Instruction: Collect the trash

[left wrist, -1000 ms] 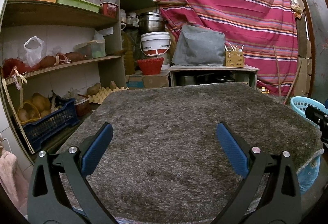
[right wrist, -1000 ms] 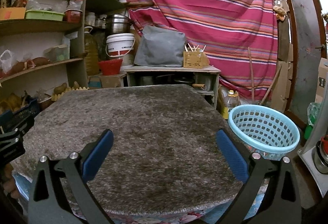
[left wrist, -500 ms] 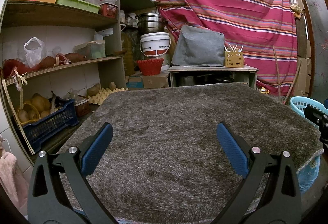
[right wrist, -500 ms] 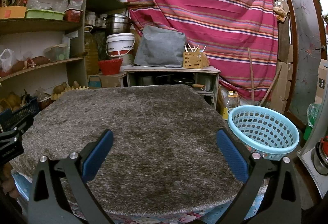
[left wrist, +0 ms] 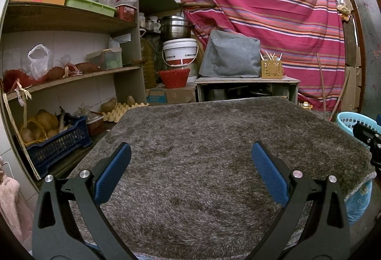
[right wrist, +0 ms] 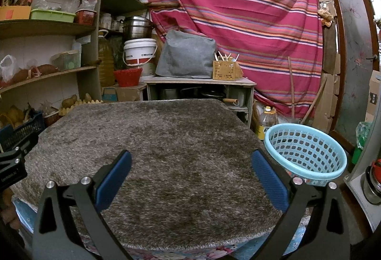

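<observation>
A shaggy grey-brown rug (left wrist: 202,153) (right wrist: 166,148) covers the table in front of both grippers; I see no loose trash on it. A light blue plastic basket (right wrist: 304,153) stands on the floor past the table's right edge, and its rim (left wrist: 350,118) shows at the right of the left wrist view. My left gripper (left wrist: 190,172) hovers over the near edge of the rug, open, nothing between its blue pads. My right gripper (right wrist: 190,172) is likewise open and empty over the near edge. Part of the right gripper (left wrist: 368,141) shows at the far right of the left wrist view.
Wooden shelves (left wrist: 71,19) with boxes, bags and produce line the left wall, a blue crate (left wrist: 57,141) at their foot. Behind the table stands a low cabinet (right wrist: 200,84) with a grey cover and a wooden holder. A striped red cloth (right wrist: 238,10) hangs behind.
</observation>
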Available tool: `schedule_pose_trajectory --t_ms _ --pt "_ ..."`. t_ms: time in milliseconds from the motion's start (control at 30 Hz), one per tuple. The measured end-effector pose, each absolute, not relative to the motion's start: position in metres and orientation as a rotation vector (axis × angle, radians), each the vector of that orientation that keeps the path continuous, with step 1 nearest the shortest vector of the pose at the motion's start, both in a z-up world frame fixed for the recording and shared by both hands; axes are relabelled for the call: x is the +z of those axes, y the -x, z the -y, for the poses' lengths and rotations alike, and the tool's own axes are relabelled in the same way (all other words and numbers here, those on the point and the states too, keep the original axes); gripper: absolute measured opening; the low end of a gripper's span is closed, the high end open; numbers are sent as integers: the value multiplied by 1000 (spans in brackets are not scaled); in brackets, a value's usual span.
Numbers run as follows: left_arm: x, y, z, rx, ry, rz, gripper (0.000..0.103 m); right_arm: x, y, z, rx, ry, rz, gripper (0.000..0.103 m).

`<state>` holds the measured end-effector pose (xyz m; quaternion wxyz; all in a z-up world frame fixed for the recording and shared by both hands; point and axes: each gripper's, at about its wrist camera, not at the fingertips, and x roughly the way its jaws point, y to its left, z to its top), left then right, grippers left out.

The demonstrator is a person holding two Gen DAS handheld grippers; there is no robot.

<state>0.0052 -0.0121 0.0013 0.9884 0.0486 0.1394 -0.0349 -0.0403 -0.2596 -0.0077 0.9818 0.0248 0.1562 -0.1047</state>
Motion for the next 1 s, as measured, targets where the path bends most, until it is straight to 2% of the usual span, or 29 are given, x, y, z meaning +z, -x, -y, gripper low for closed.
schedule_pose_trajectory --t_ms 1000 --pt "-1 -4 13 -71 -99 -278 98 -7 41 264 -209 -50 -317 99"
